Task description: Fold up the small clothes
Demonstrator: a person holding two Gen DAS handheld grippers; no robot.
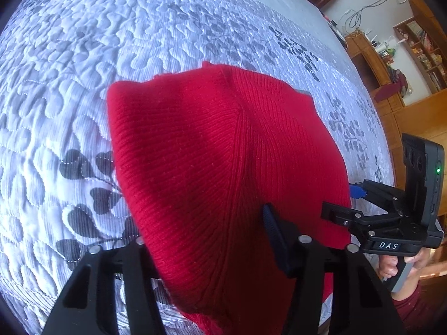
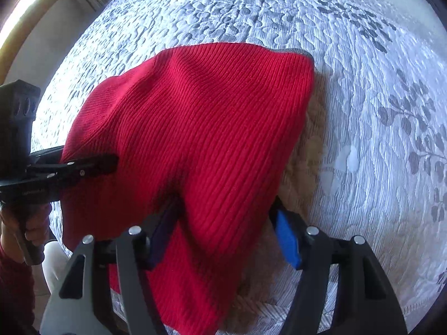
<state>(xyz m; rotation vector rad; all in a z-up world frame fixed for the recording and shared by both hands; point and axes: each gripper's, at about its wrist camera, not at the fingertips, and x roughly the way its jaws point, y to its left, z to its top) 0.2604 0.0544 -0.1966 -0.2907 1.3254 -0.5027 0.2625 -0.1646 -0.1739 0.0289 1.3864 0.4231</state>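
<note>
A red ribbed knit garment [image 1: 212, 162] hangs over the bed and fills the middle of both views [image 2: 212, 128]. My left gripper [image 1: 212, 240] has the knit lying between its jaws; only its right dark blue pad [image 1: 275, 237] shows, the left one is hidden by cloth. My right gripper [image 2: 223, 231] has the garment's near edge between its blue pads [image 2: 287, 240], which stand apart with cloth bunched between them. The right gripper also shows in the left wrist view [image 1: 349, 206], at the garment's right edge. The left gripper shows in the right wrist view [image 2: 92, 164], at the left edge.
A white quilted bedspread [image 1: 111, 55] with grey leaf prints lies under the garment. Wooden shelves and furniture [image 1: 413, 64] stand beyond the bed's right side. A window and curtain [image 2: 42, 5] are at the upper left of the right wrist view.
</note>
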